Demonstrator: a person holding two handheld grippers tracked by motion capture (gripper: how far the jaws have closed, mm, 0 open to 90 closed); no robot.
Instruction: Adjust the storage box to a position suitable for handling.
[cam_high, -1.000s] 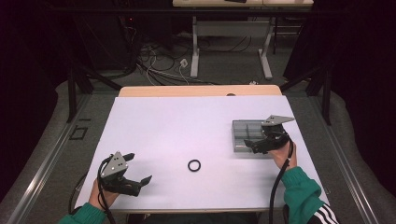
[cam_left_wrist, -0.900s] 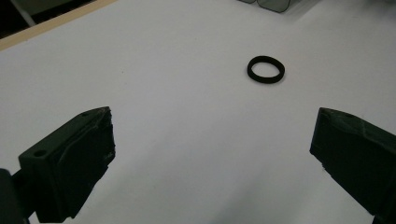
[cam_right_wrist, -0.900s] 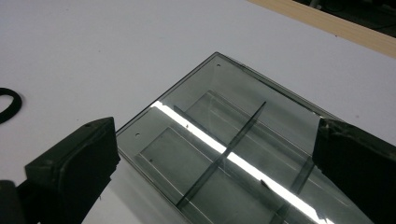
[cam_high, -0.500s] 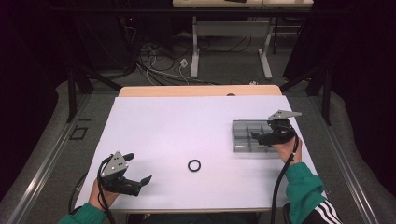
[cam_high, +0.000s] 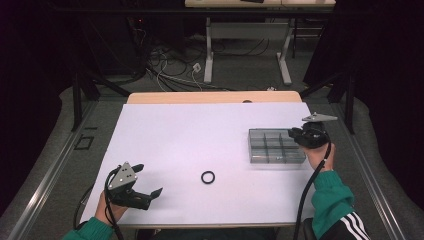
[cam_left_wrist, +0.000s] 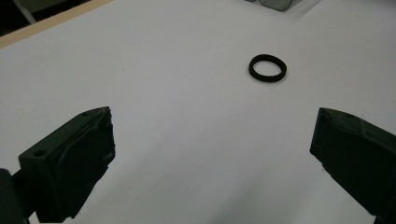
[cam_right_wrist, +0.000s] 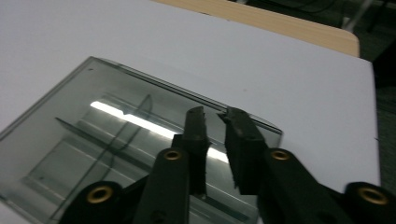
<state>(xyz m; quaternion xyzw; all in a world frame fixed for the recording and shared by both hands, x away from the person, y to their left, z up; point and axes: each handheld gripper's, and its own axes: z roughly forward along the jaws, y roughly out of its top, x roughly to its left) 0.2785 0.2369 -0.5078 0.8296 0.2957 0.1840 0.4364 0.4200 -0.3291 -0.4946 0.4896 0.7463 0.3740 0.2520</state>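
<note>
A small black ring lies flat on the white table, front centre. My left gripper rests at the front left, open wide, and points toward the ring, which lies well ahead of its jaws. A clear compartment box sits at the right. My right gripper hovers over the box's far right corner. Its jaws have just been closing and stand almost together above the box, with a thin slit between them and nothing in it.
The table's tan far edge and its right edge lie close to the right gripper. Cables trail from both grippers off the front edge. Desk legs and loose cables stand on the floor beyond the table.
My right gripper has slid to the right along the box to its far right corner, and its jaws have come together. The left gripper, the ring and the box have stayed put.
</note>
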